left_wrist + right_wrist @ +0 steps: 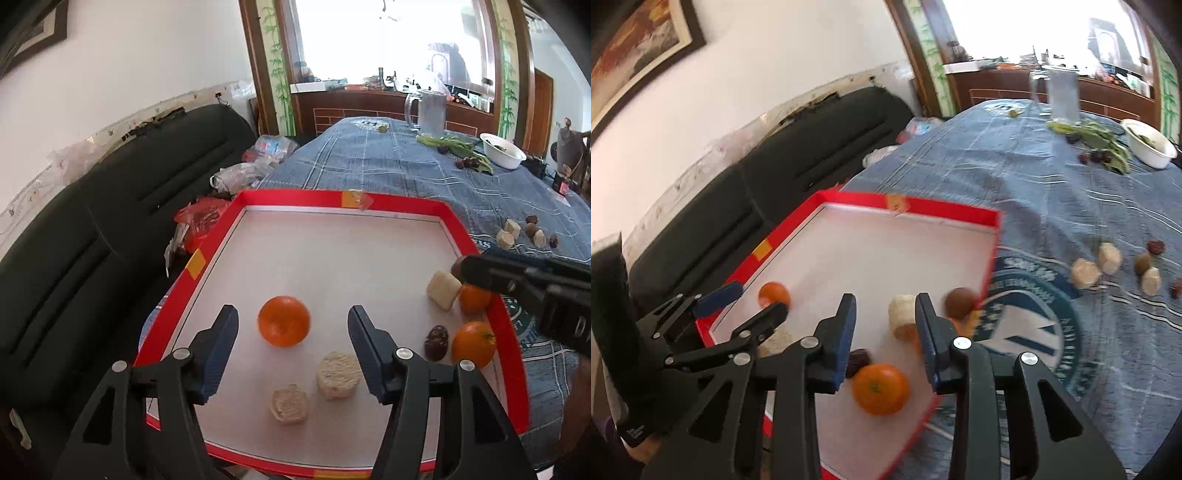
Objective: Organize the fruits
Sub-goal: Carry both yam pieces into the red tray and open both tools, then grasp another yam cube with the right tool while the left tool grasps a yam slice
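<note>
Left wrist view: both claws gape empty, left claw point(291, 354) over the red tray point(218, 236), whose long axis runs away from the camera.

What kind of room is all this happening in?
Most likely a lived-in home, a dining or living room. A table under a blue cloth holds a red-rimmed tray of fruit, a dark sofa stands along the wall, and a framed picture hangs above.
</note>
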Action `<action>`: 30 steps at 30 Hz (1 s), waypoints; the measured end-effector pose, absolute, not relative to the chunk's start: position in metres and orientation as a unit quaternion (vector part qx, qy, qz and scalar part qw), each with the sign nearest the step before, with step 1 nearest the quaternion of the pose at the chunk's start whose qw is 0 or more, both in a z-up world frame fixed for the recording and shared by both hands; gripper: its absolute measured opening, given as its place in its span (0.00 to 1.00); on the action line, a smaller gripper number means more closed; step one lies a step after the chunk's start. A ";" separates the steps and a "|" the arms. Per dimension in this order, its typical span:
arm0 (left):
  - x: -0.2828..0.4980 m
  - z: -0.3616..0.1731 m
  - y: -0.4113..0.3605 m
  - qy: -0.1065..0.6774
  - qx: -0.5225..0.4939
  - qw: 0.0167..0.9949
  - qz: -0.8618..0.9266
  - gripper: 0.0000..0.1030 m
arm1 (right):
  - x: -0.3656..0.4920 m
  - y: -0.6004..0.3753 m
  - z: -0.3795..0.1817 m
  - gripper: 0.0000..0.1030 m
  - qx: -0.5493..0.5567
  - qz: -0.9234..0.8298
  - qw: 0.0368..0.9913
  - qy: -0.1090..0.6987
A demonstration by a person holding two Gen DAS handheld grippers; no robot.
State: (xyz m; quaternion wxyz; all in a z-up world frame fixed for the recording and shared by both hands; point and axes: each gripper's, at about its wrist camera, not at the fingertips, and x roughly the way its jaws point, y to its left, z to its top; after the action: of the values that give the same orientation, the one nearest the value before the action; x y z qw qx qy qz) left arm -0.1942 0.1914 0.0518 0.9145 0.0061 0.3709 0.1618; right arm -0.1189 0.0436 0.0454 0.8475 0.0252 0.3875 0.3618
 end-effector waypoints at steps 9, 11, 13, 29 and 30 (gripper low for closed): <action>-0.185 0.062 0.154 0.369 0.032 0.920 0.127 0.72 | -0.090 -0.036 0.039 0.34 0.048 0.290 0.873 0.388; -0.180 0.067 0.142 0.366 0.040 0.923 0.112 0.72 | -0.082 -0.056 0.036 0.34 0.046 0.271 0.878 0.391; -0.172 0.073 0.128 0.364 0.048 0.926 0.094 0.74 | -0.072 -0.076 0.031 0.34 0.041 0.250 0.883 0.396; -0.106 0.077 0.051 0.387 0.090 0.917 0.027 0.76 | 0.001 -0.118 0.008 0.34 0.063 0.195 0.883 0.422; -0.103 0.076 0.049 0.390 0.092 0.916 0.027 0.76 | 0.003 -0.118 0.008 0.34 0.058 0.191 0.885 0.420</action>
State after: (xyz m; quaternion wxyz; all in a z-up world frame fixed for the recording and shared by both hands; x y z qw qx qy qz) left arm -0.1035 0.0485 0.0756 0.9158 0.0921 0.3900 0.0272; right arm 0.0028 -0.1179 0.0076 0.8851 0.0579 0.4205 0.1910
